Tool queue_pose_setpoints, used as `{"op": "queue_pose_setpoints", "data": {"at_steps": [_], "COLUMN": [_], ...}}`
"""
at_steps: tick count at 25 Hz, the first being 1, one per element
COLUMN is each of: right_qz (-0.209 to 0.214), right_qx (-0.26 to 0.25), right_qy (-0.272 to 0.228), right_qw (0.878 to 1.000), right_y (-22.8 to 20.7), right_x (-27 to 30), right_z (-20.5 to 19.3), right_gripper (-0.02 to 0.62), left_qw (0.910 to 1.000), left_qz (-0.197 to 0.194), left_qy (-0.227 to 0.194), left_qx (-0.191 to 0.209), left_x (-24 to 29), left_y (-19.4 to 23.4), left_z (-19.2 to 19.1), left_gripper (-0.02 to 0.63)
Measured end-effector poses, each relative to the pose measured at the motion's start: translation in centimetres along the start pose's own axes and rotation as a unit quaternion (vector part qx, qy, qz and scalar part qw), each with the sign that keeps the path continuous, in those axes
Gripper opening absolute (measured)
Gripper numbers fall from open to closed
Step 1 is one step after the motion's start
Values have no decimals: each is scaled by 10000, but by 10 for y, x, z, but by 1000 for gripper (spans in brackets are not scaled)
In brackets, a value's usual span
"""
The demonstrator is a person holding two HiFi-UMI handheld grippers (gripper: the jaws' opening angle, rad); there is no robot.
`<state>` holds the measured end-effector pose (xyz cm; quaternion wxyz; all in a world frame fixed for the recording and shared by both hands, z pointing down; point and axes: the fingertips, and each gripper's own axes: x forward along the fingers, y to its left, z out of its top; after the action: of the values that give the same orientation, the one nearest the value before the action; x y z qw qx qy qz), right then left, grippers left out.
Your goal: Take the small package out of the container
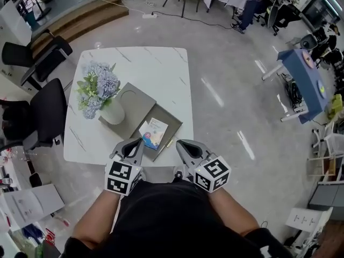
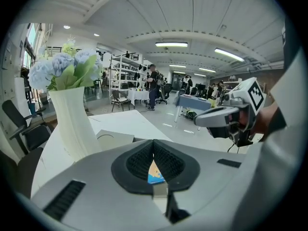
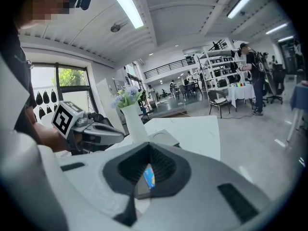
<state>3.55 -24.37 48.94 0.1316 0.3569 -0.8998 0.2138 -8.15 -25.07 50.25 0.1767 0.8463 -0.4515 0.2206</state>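
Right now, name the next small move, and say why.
Probably open the left gripper: its jaws are shut, and its tip is right at the near corner of the small package, which lies flat in the open grey container.

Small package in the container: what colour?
The small package is pale blue and white, darker blue at one edge. Head view shows it best.

My left gripper (image 1: 137, 143) and right gripper (image 1: 180, 143) were grey, with black ribbed pads (image 2: 139, 160). Their cubes (image 1: 122, 177) had black-and-white square markers. The table (image 1: 156, 63) was white marble with thin grey veins. Container (image 1: 137, 102) dull grey-beige. Small package (image 1: 153, 132) white and blue, some orange. Vase (image 1: 113, 113) white, flowers (image 1: 99, 82) pale blue, leaves green. Chairs (image 1: 48, 112) black, floor (image 1: 231, 90) glossy grey.
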Motion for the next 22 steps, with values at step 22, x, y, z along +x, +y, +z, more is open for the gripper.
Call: {"op": "queue_pose_setpoints", "data": {"at_steps": [22], "right_qz": [-110], "right_qx": [121], "right_qy": [-83], "right_qw": [9998], "right_y": [0], "right_x": [-5], "right_z": [-1], "right_gripper": [2], "left_qw": [9990], "left_qz": [-134], "left_qy": [231], "left_qx": [368], "left_x": [8], "left_y": [-2], "left_z": [0], "left_gripper": [226]}}
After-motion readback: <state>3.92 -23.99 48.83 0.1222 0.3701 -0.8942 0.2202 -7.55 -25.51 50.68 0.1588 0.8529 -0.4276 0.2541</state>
